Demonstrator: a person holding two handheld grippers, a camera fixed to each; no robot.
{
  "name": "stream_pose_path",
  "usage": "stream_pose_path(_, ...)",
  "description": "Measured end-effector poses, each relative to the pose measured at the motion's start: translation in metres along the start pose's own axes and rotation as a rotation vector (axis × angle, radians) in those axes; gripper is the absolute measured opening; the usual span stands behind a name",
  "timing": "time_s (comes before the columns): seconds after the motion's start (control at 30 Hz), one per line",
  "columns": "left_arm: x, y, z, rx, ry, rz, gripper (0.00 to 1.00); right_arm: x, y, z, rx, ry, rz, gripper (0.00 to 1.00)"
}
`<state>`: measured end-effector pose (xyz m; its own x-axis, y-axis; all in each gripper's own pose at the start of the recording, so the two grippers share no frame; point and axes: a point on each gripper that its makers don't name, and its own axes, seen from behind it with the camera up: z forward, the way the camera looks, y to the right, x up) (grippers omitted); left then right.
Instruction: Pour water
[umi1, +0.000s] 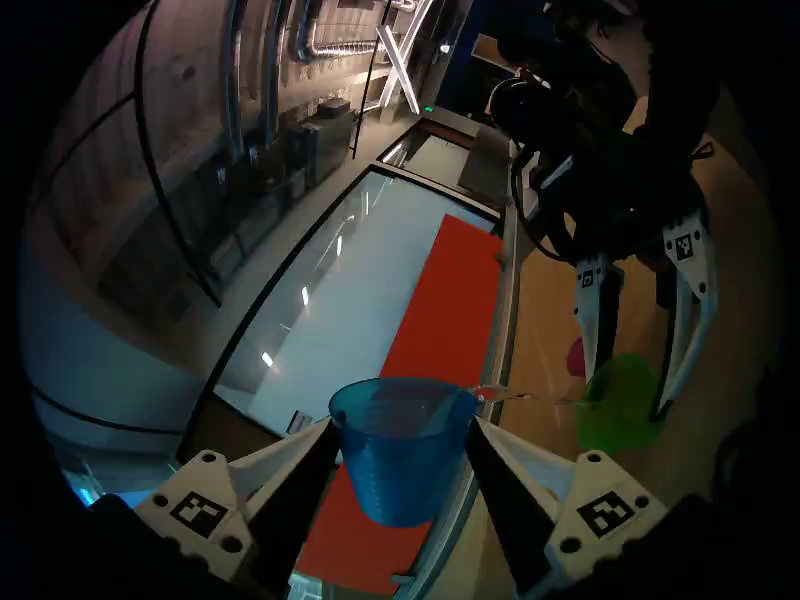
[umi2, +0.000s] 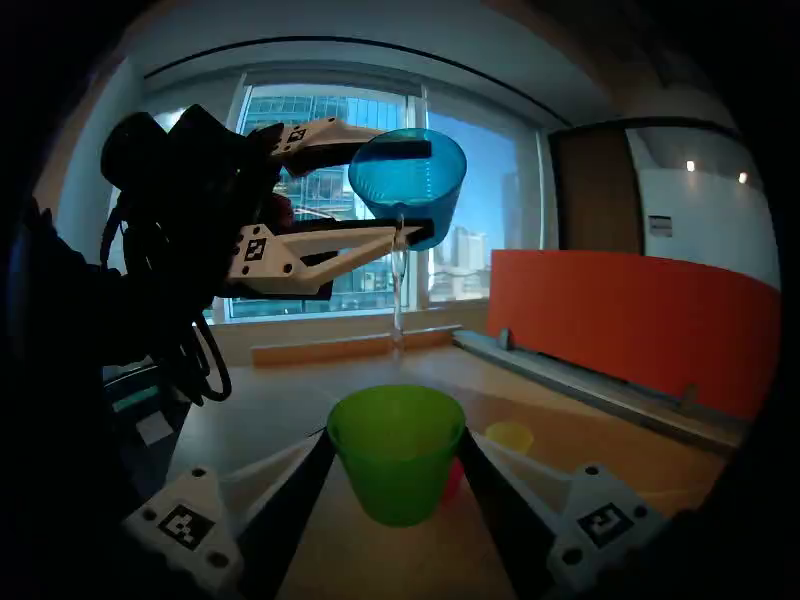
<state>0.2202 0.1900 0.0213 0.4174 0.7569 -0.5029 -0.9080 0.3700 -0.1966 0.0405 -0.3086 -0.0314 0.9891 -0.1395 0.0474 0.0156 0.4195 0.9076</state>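
Left gripper (umi1: 400, 430) clamps the blue cup (umi1: 400, 470), tilted above the right gripper (umi2: 396, 440), whose clamped green cup (umi2: 397, 465) catches the water (umi2: 397, 290).

— What is the blue cup (umi1: 400, 455) made of?
— Tinted see-through plastic, smooth and glossy. The green cup (umi2: 397, 450) is the same kind of translucent plastic.
— And the right gripper (umi2: 397, 445)?
— Its fingers (umi2: 255, 478) look like white plastic, matt, with black inner faces.
— The table (umi2: 270, 400)?
— Pale wood look, smooth with a soft sheen. The orange panel (umi2: 640, 320) is matt; the window (umi2: 490, 220) is glossy glass.
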Motion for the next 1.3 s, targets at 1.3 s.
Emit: stream_pose_path(1.3, 0.011, -0.002, -0.003, 0.004, 0.005, 0.088, 0.85, 0.006, 0.003, -0.001, -0.012, 0.018, -0.007, 0.90)
